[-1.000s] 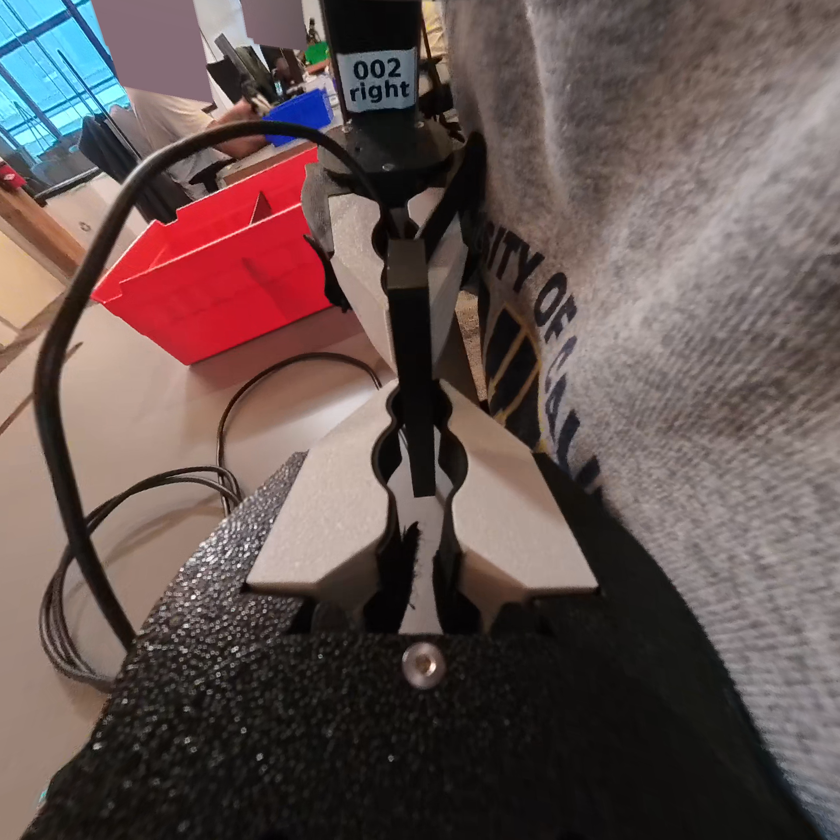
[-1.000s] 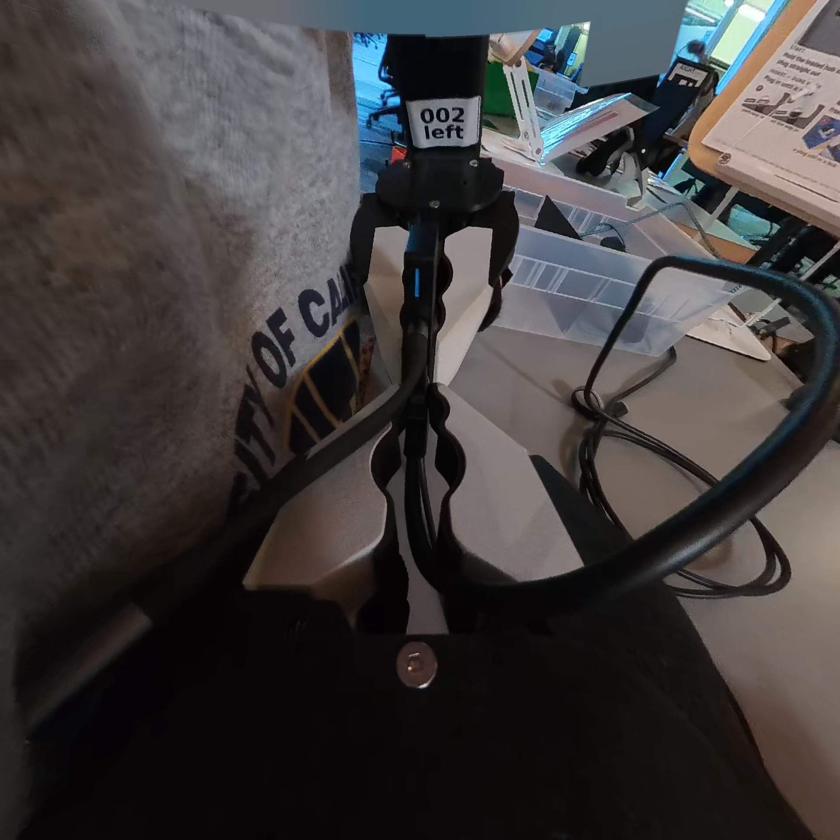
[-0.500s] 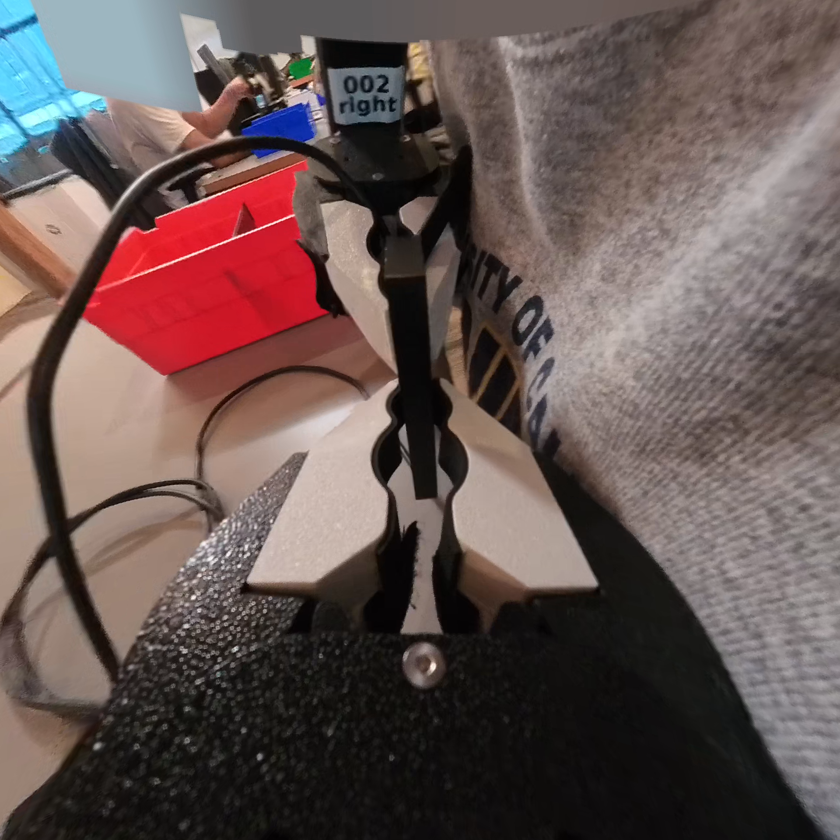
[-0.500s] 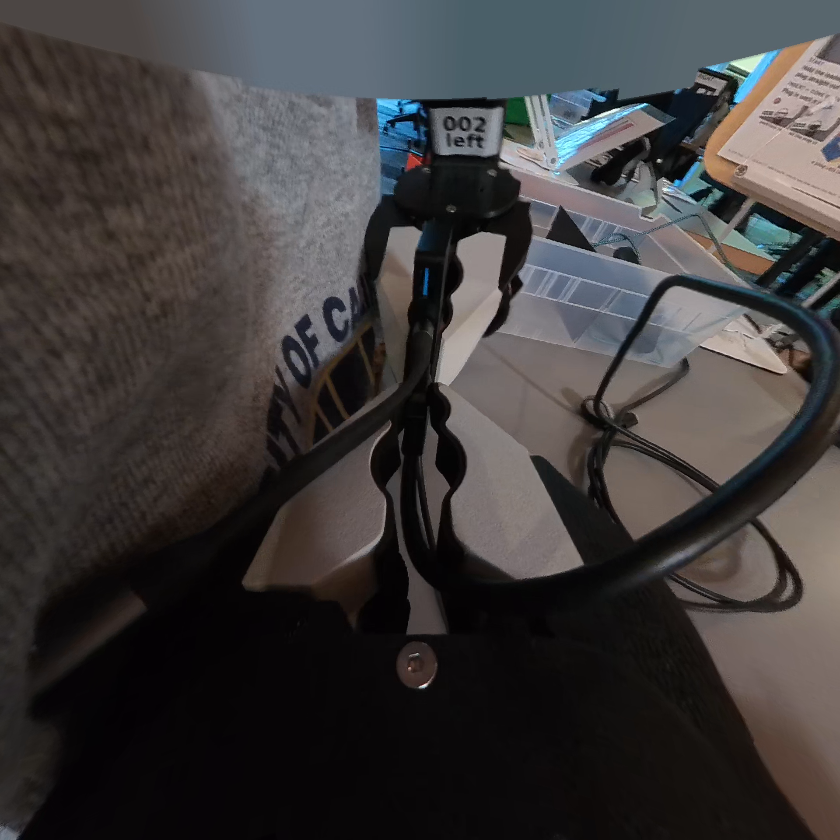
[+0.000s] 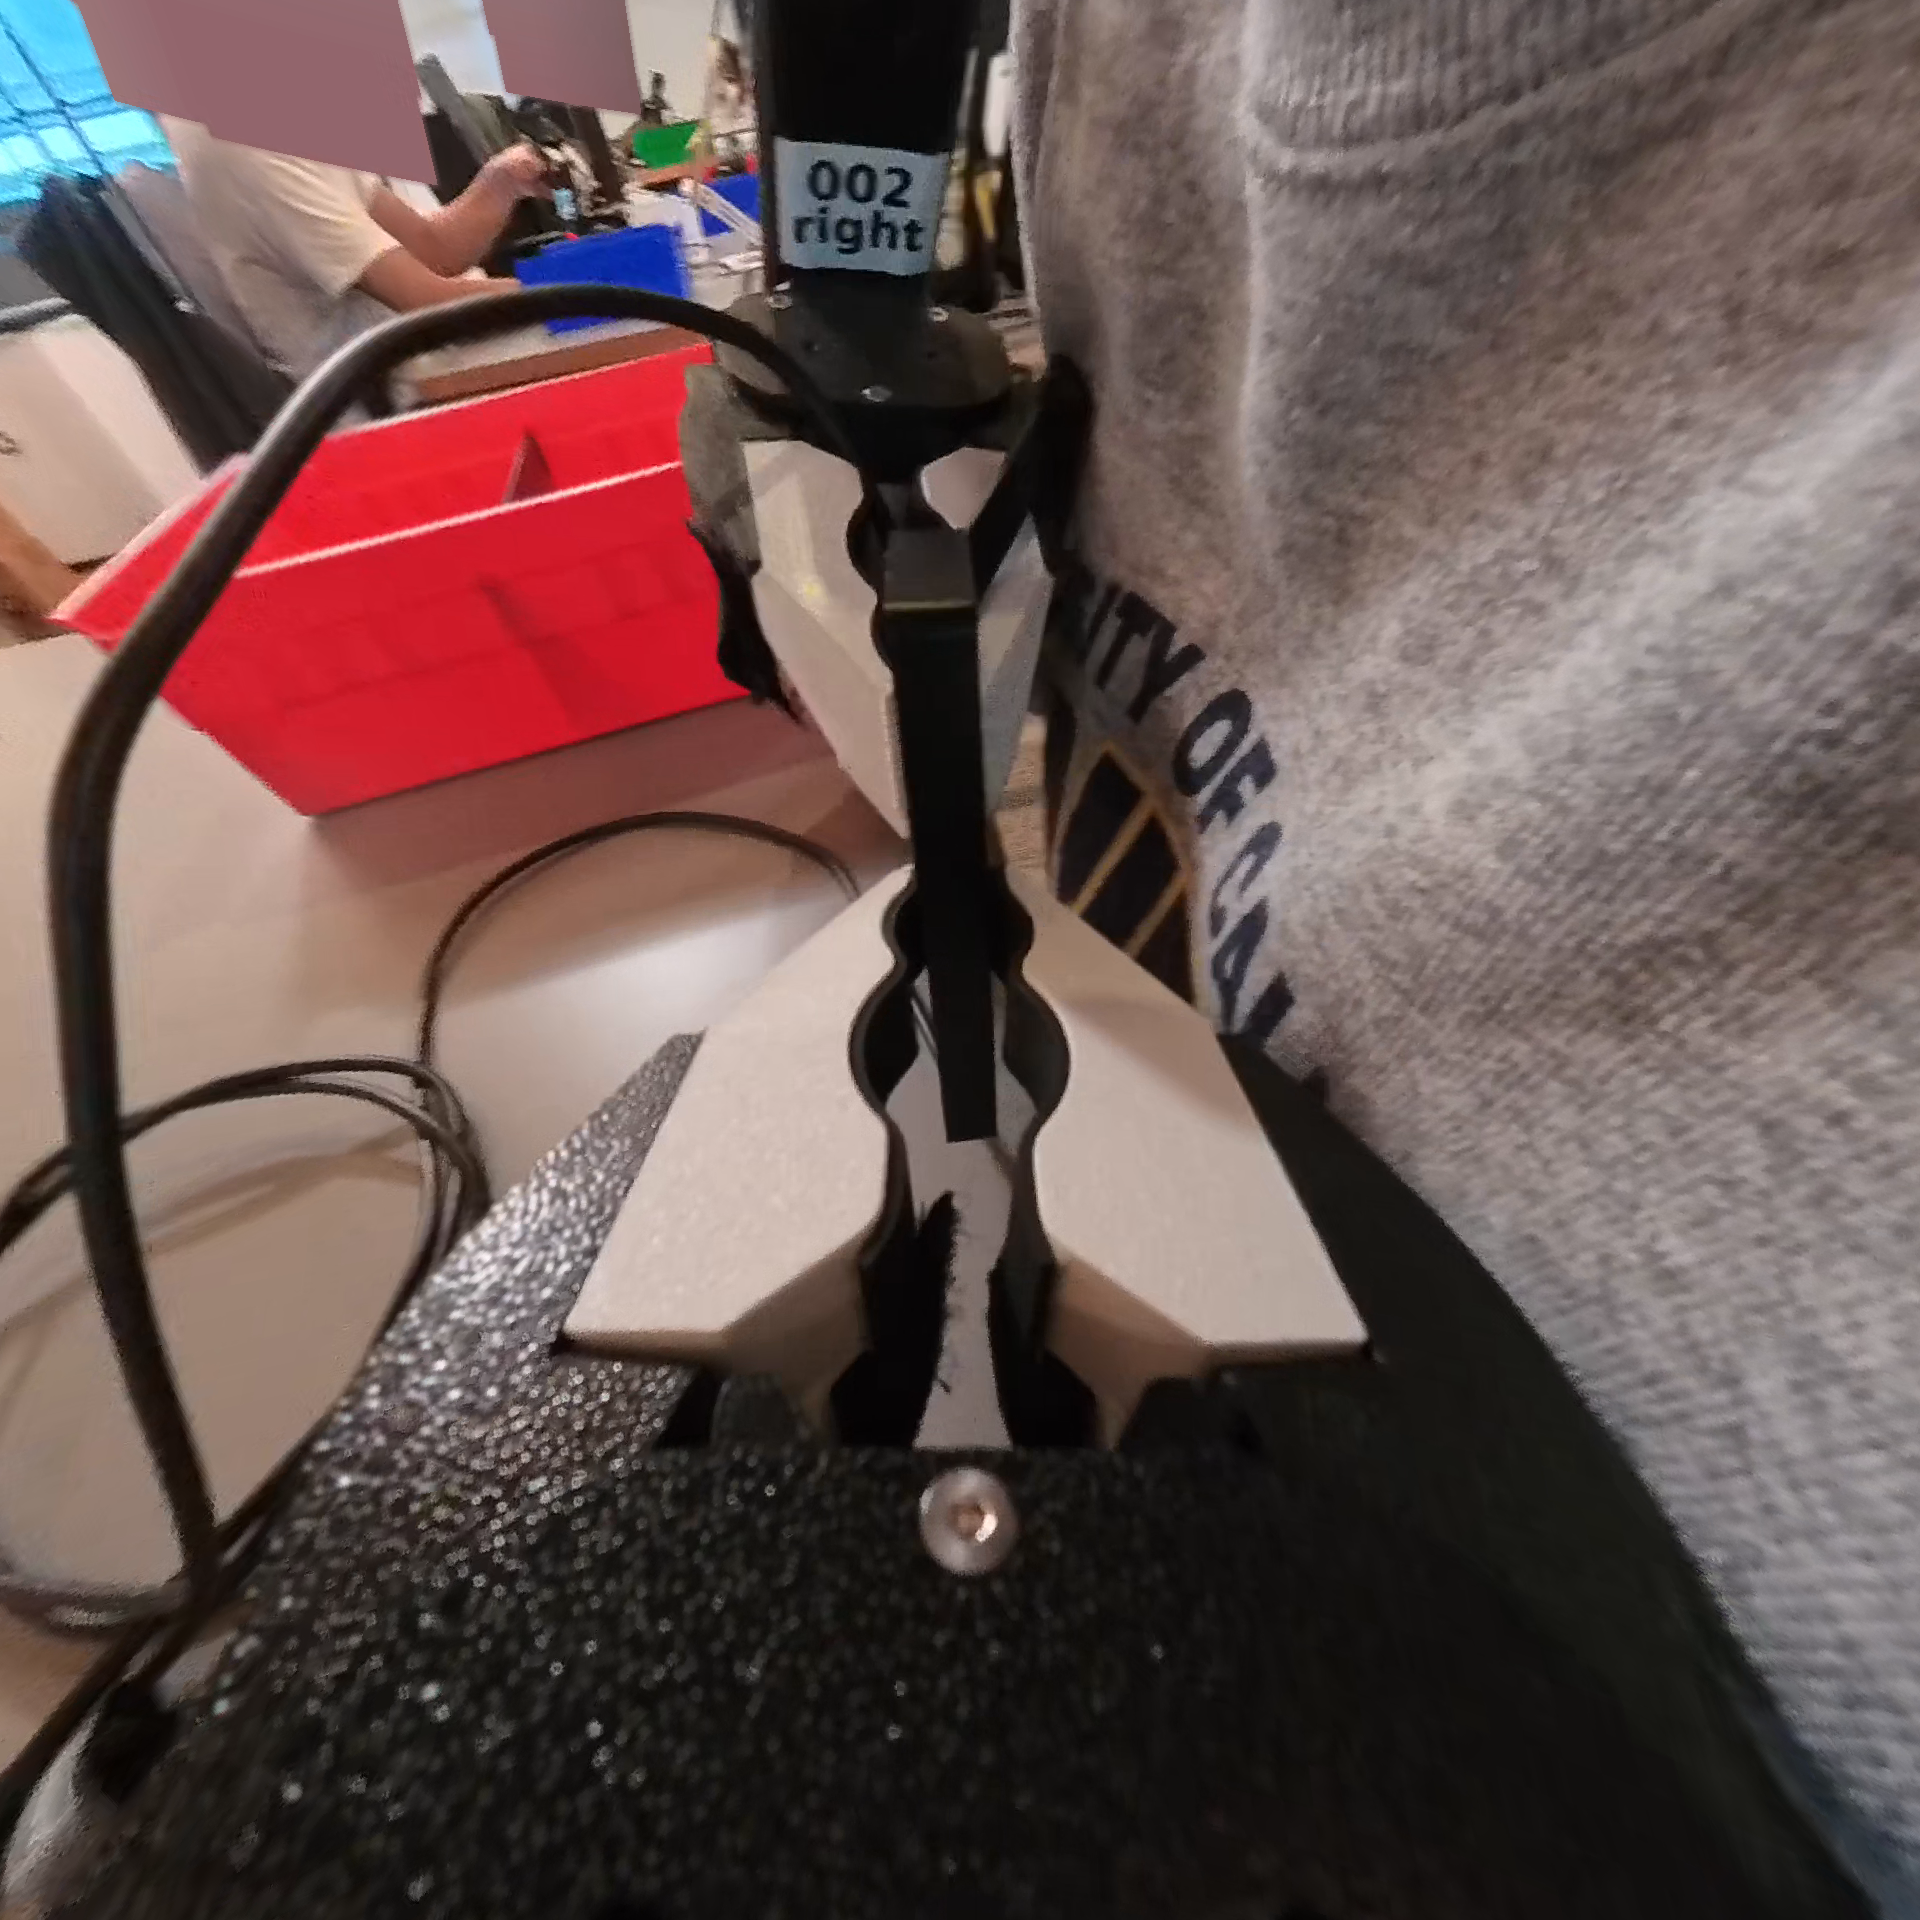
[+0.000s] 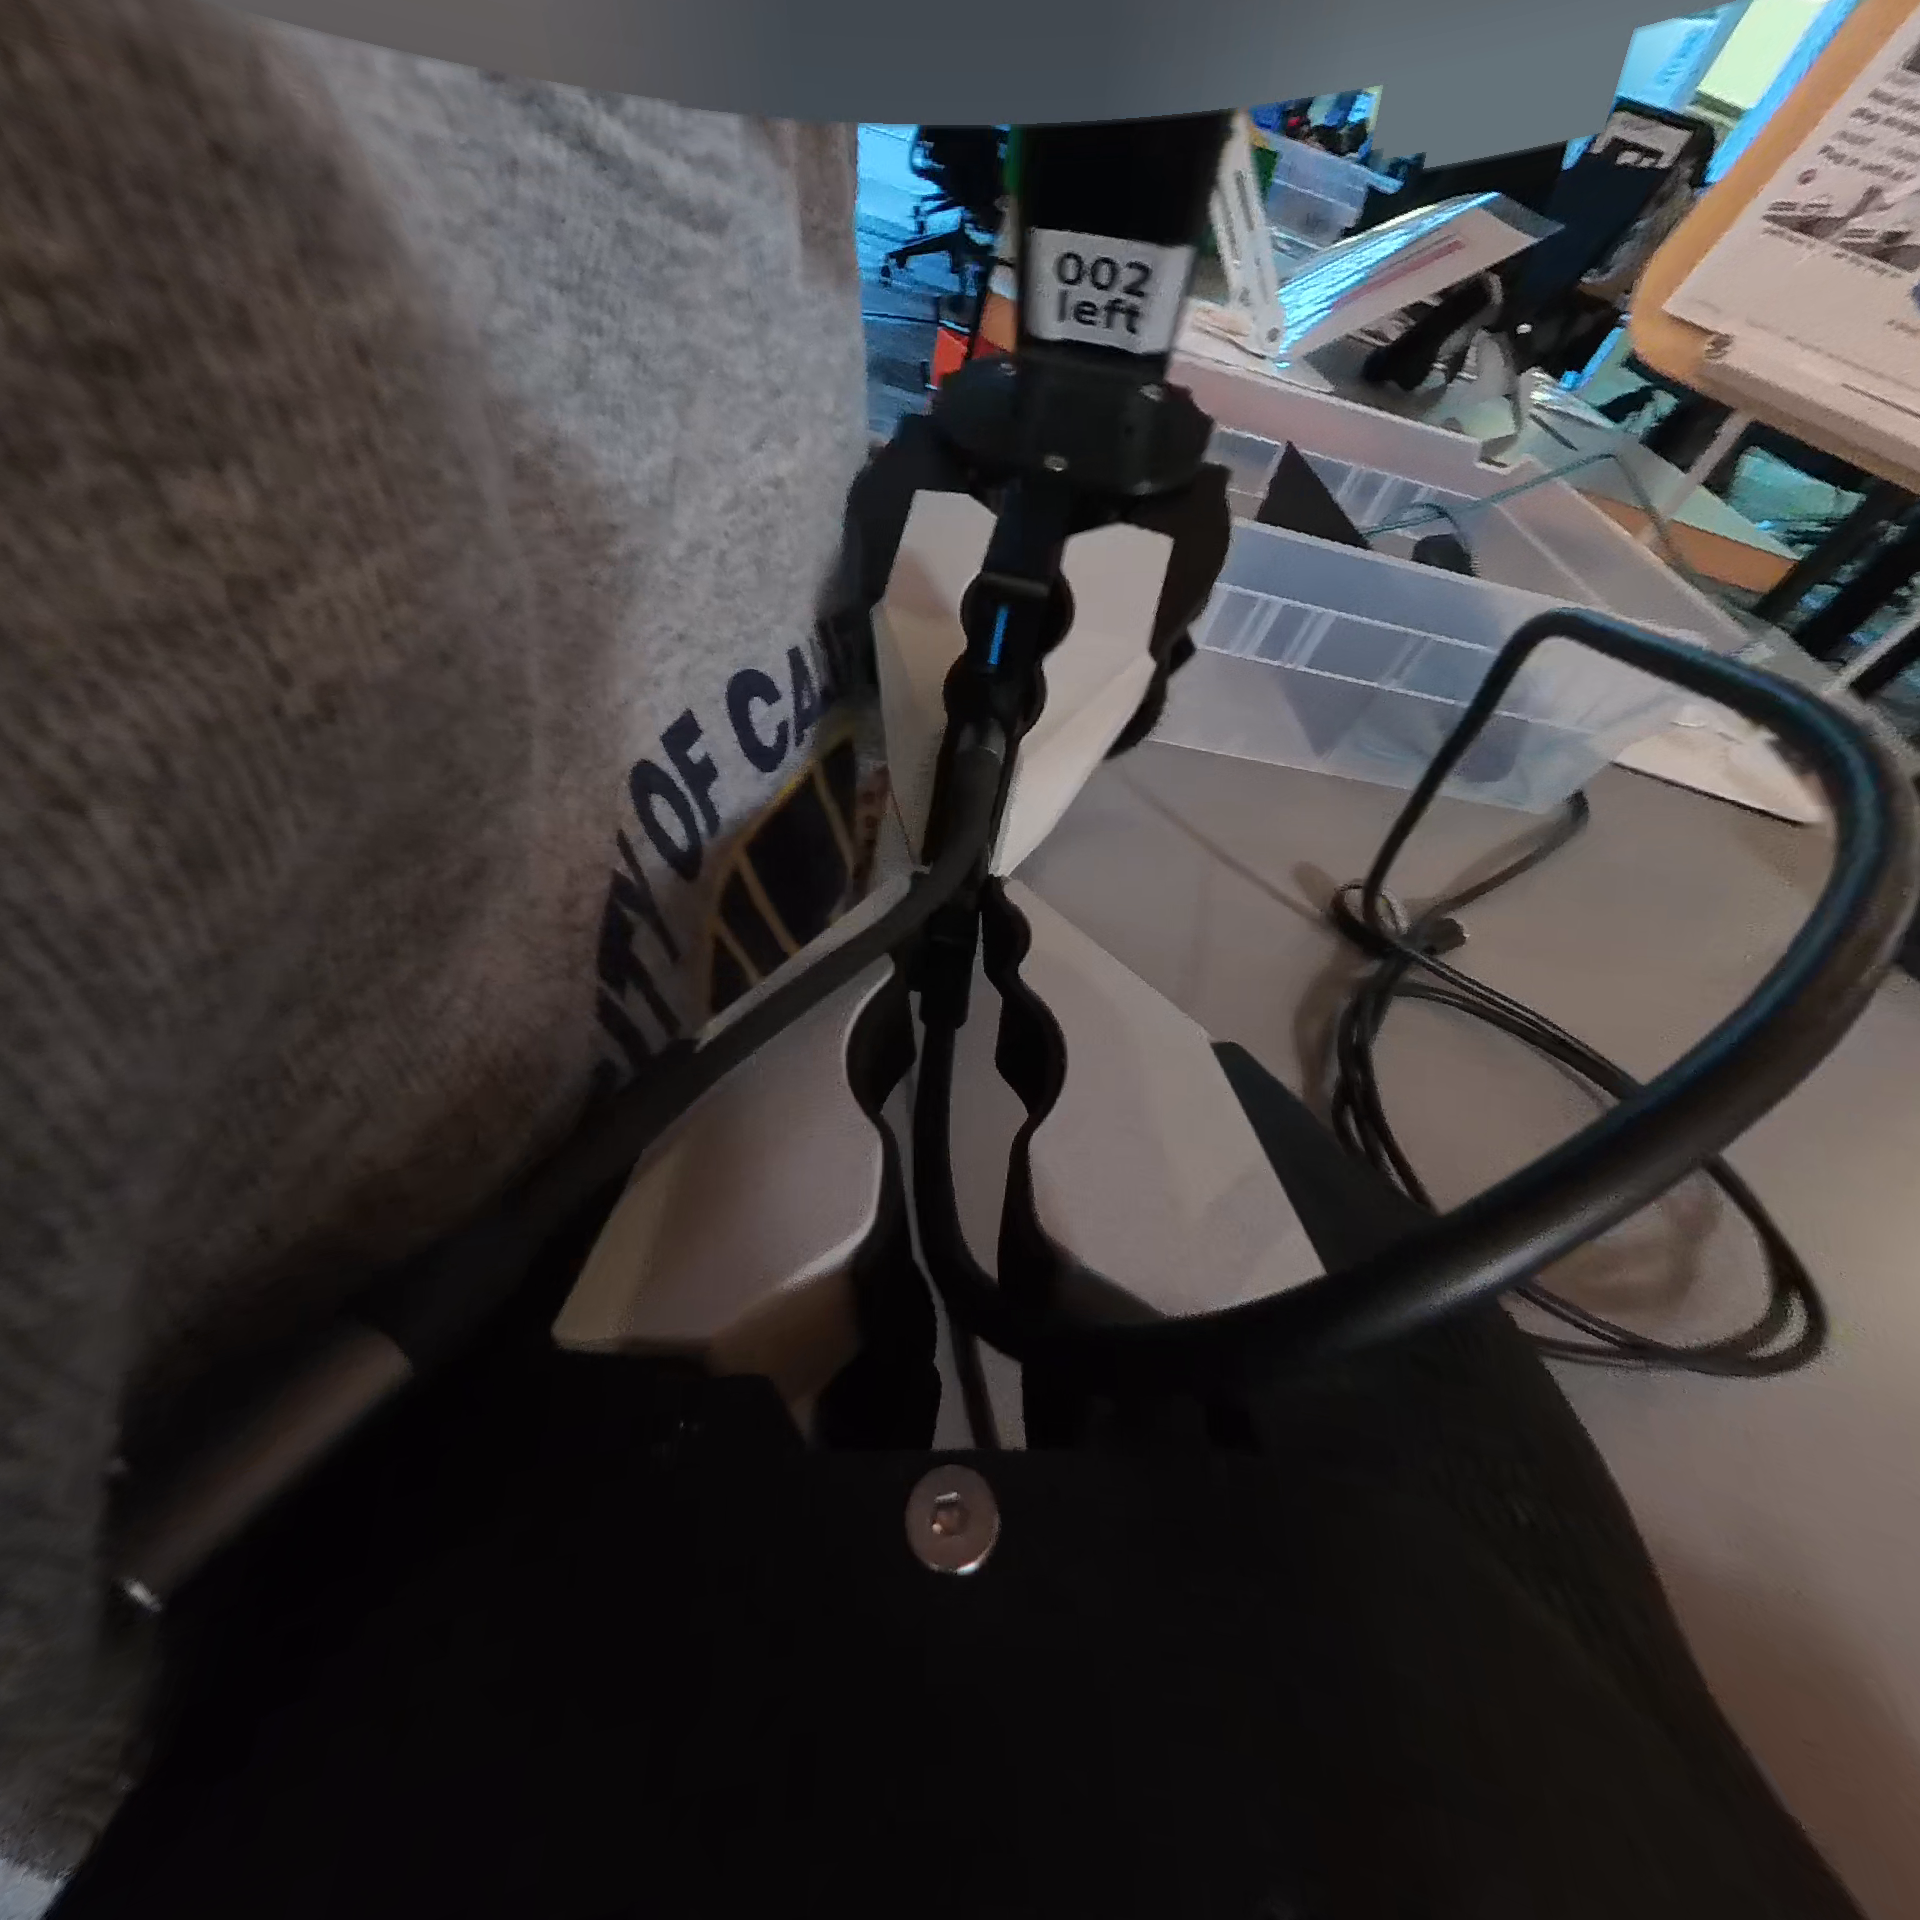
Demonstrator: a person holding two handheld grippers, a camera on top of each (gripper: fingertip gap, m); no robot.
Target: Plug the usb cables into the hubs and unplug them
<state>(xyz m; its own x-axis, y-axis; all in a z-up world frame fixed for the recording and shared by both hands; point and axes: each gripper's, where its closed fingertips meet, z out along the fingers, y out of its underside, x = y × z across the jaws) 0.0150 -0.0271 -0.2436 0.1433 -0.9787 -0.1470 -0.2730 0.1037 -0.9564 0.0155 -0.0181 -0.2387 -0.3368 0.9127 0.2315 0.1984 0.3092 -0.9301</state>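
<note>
My left gripper is shut on a slim black USB hub, which runs forward into the jaws of my right gripper. The two grippers meet tip to tip above the table. In the right wrist view my right gripper is shut on the plug end of a black USB cable, which loops out to the right. The hub shows a blue light between the fingers of the left gripper. Its own thick lead hangs down to the left. I cannot tell how deep the plug sits.
A person's grey sweatshirt is close beside both grippers. A red bin stands on the beige table. A clear plastic bin stands on the other side. Coiled black cables lie on the table. People sit far behind.
Both grippers keep their grips and stay tip to tip. The pair has shifted slightly, so the background and the cable loop have moved a little in both views.
</note>
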